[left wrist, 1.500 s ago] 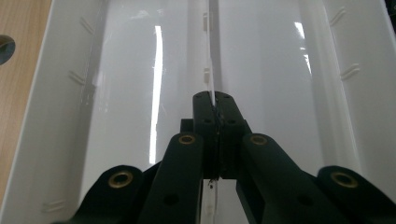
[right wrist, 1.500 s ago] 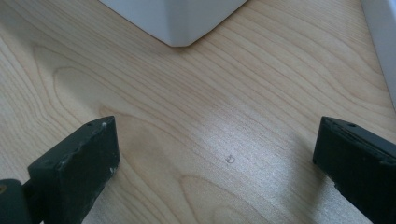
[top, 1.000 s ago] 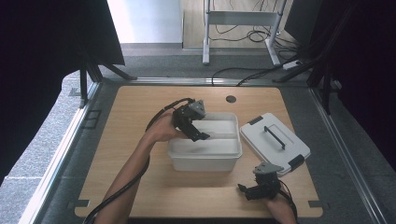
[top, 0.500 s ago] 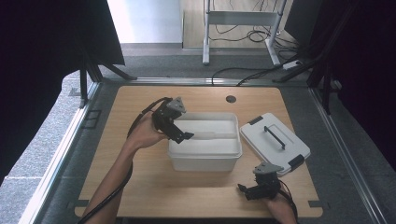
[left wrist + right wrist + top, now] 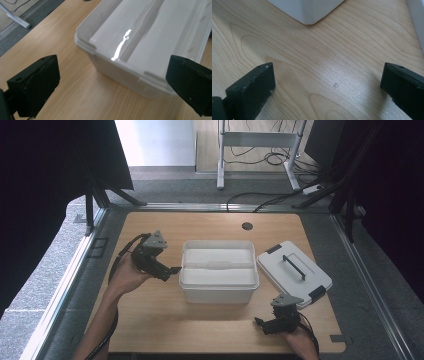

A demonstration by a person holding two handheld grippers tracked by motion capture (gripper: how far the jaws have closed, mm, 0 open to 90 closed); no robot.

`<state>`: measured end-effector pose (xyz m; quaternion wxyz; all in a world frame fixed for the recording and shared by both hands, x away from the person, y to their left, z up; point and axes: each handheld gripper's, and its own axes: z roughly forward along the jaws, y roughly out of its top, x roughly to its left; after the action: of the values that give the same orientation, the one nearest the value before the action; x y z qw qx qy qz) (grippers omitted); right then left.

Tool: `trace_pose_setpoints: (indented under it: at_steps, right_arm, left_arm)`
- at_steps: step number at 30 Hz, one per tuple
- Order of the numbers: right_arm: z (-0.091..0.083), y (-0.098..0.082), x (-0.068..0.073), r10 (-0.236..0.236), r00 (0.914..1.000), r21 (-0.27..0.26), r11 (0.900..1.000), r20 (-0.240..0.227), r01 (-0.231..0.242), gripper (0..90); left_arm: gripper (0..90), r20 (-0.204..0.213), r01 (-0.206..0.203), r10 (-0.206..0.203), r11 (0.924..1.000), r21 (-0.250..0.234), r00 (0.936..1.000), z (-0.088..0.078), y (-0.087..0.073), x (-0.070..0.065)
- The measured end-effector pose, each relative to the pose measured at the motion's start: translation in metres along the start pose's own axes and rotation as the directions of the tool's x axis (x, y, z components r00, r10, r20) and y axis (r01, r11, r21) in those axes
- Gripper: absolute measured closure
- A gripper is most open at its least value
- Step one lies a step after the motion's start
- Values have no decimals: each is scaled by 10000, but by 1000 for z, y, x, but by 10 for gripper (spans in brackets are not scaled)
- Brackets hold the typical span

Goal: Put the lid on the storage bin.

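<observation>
Lid [image 5: 294, 273] off beside the bin [image 5: 218, 270]; left gripper [image 5: 169, 270] and right gripper [image 5: 263, 324] jaws apart, empty, for access.

The right gripper [image 5: 328, 87] looks down at a light wood-grain surface [image 5: 342, 50]. Its two black jaws rise from the lower corners, set wide apart, with only bare wood between them. A rounded corner of a white plastic container [image 5: 308, 11] enters from the top edge. A second white edge [image 5: 417, 23] runs along the upper right margin.
</observation>
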<state>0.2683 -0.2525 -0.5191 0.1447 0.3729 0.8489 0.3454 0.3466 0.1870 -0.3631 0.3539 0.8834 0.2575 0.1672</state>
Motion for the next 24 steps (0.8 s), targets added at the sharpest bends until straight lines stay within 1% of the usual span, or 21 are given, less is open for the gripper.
trace_pose_setpoints:
  at_steps: [1, 2, 4, 6, 8, 10, 13, 15, 18, 22, 24]
  right_arm:
    - [0, 0, 0, 21, 10000, 32, 10000, -19, -21, 0]
    - [0, 1, 0, 33, 10000, 61, 10000, -17, -33, 0]
    - [0, 2, 0, 7, 10000, 138, 9999, -44, -6, 16]
    - [-2, 5, 0, 51, 9997, 121, 9999, -245, -48, 29]
    - [-4, 7, 0, 32, 9996, 57, 10000, -281, -31, 34]
    - [-8, 12, -1, -4, 9993, 52, 10000, -368, 6, 49]
    - [-14, 19, -3, -40, 9991, 87, 10000, -413, 44, 70]
    - [-19, 25, -7, -109, 9989, 115, 9999, -460, 115, 81]
    - [-25, 34, -14, -67, 9985, 63, 10000, -536, 70, 83]
    - [-32, 47, -26, 6, 9987, 16, 10000, -500, -5, 88]
    - [-36, 55, -32, -39, 9991, 42, 10000, -414, 41, 98]
  left_arm:
    - [0, -135, 64, -64, 10000, 31, 9999, -2, -7, 0]
    - [0, -209, 85, -83, 9999, 64, 9997, -3, -12, 0]
    - [0, -345, 249, -248, 9997, 51, 9991, -4, -23, -1]
    - [0, -397, 457, -454, 9989, 63, 9982, -4, -35, -2]
    - [0, -599, 618, -610, 9980, 103, 9963, -2, -47, -4]
    - [0, -582, 833, -824, 9964, 129, 9949, 0, -58, -6]
    - [0, -707, 971, -953, 9950, 216, 9929, 5, -71, -10]
    - [0, -781, 1120, -1098, 9934, 233, 9909, 10, -80, -13]
    - [0, -885, 1321, -1292, 9909, 273, 9877, 17, -94, -19]
    - [0, -942, 1702, -1674, 9851, 227, 9814, 28, -111, -26]
    - [0, -913, 1879, -1854, 9820, 189, 9784, 33, -120, -29]
